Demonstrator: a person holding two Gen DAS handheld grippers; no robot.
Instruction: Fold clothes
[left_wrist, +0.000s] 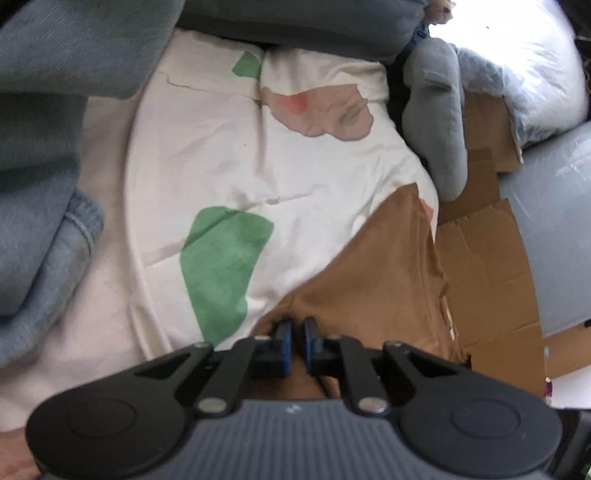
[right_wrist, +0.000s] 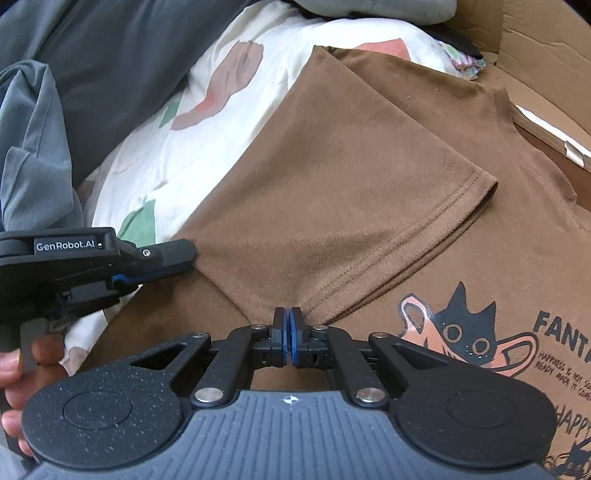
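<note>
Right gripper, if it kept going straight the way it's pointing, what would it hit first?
The brown T-shirt. The right gripper is shut at the folded sleeve's hem, seemingly pinching it, so the sleeve fabric lies directly ahead; depth beyond that is unclear.

The left gripper (right_wrist: 162, 258) is black, with white "GenRobot.AI" lettering on its side. The right gripper (right_wrist: 290, 325) has blue pads, silver rivets and a ribbed grey body behind.

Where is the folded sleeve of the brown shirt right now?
In the right wrist view, the sleeve lies centre frame on the brown shirt, just ahead of the right gripper.
</note>
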